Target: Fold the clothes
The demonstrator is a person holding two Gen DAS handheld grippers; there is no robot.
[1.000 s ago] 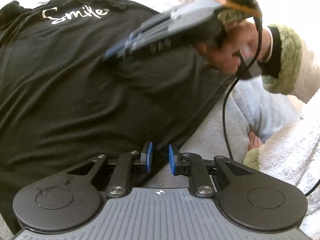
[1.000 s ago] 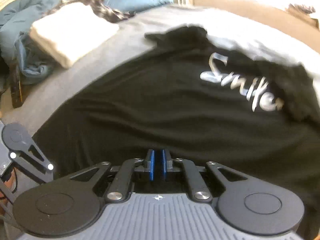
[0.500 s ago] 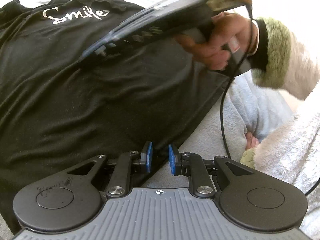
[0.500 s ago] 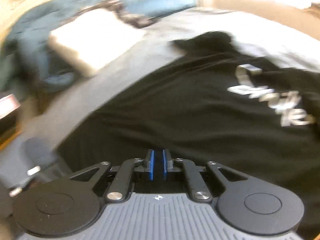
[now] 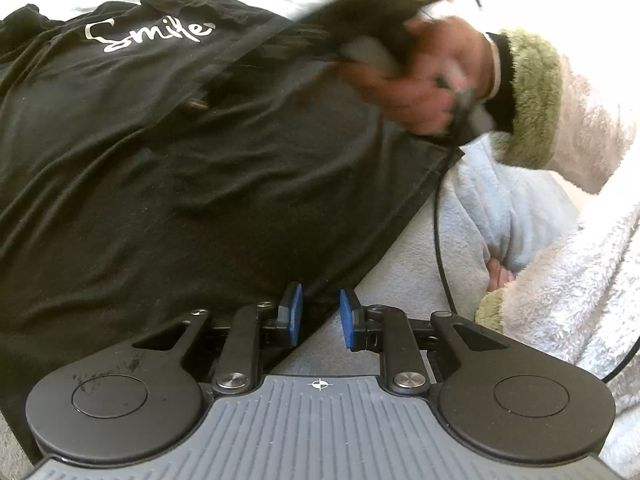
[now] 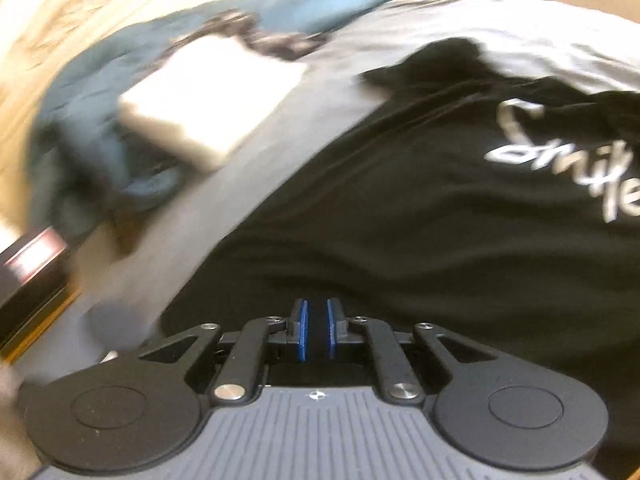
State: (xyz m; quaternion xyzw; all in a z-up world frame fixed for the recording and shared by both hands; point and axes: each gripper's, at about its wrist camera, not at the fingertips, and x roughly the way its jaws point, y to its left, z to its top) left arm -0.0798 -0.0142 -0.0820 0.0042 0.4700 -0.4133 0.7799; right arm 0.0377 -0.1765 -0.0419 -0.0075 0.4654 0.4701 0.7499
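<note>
A black T-shirt [image 5: 200, 168] with the white word "Smile" [image 5: 148, 34] lies spread, mostly flat with soft wrinkles, on a grey bed cover [image 5: 408, 280]. Taking the printed word as the landmark: the left gripper [image 5: 320, 316] sits far from it, at the shirt's hem edge, its blue pads a narrow gap apart with the hem running between them but not pinched. The right gripper [image 6: 316, 330] hovers over the shirt's body, on the side of the word away from the neck; its pads are nearly closed, with dark cloth seen in the slit, though whether it grips fabric cannot be told. A hand [image 5: 416, 80] in a fleece sleeve [image 5: 532, 96] holds that gripper. Beyond the word, off the shirt's shoulder side, a folded white cloth [image 6: 212, 96] rests on a blue heap [image 6: 100, 120]. The shirt looks thin, light and limp; it would likely sag and bunch when lifted, so corners of the hem or the shoulder seams seem the surest places to take hold.
</note>
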